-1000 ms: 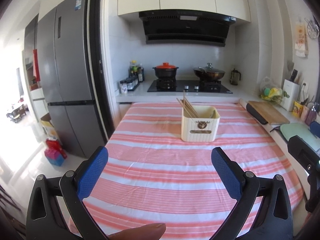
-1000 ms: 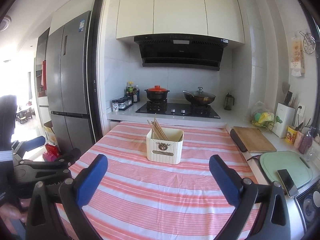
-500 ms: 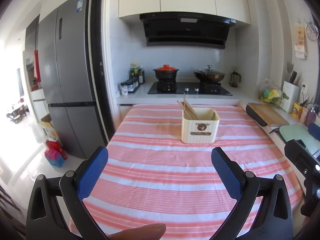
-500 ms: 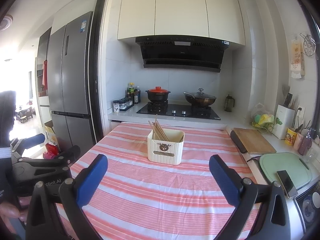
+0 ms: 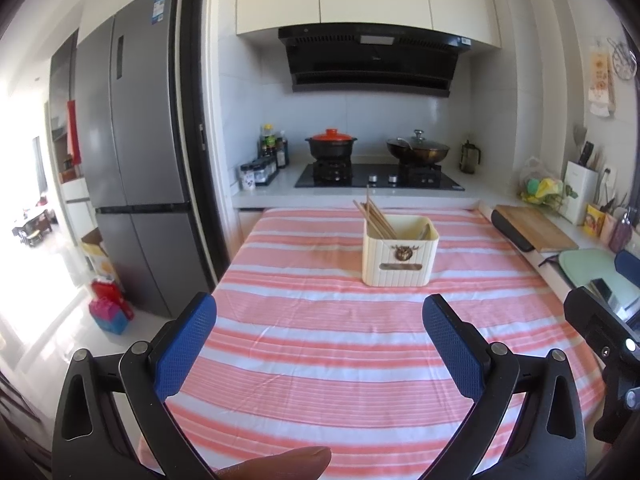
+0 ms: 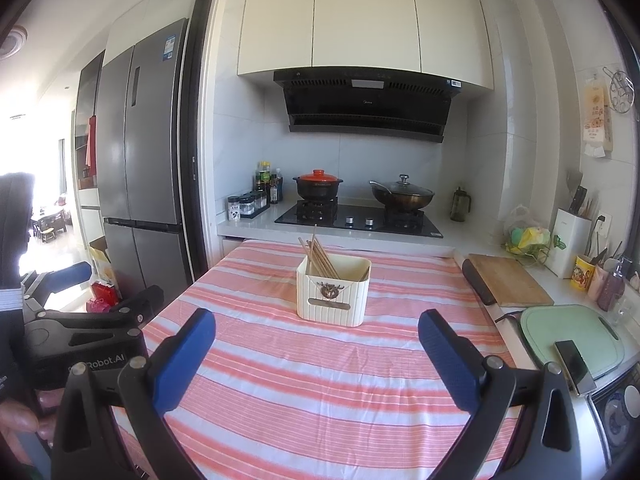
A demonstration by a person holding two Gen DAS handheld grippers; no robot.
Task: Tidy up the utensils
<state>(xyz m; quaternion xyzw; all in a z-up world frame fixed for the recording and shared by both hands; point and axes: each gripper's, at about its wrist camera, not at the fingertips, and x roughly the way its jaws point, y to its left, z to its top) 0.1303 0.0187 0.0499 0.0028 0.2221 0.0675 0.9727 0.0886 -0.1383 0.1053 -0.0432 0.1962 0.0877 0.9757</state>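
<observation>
A cream utensil holder (image 5: 400, 254) stands on the striped table (image 5: 320, 344), also in the right wrist view (image 6: 334, 292). Wooden chopsticks (image 5: 374, 218) lean in its left side, seen too in the right wrist view (image 6: 318, 258); a grey utensil shows at its right side. My left gripper (image 5: 320, 340) is open and empty, well short of the holder. My right gripper (image 6: 316, 348) is open and empty, held above the near table. The left gripper's body (image 6: 80, 344) shows at the left of the right wrist view.
A grey fridge (image 5: 132, 168) stands left. A stove with a red-lidded pot (image 5: 331, 146) and a wok (image 5: 418, 152) is behind the table. A cutting board (image 6: 508, 280), a green mat with a phone (image 6: 572, 364) and knife block (image 6: 570, 246) line the right counter.
Both grippers have drawn back and risen slightly from the table, so the holder sits a little farther away. Both stay open.
</observation>
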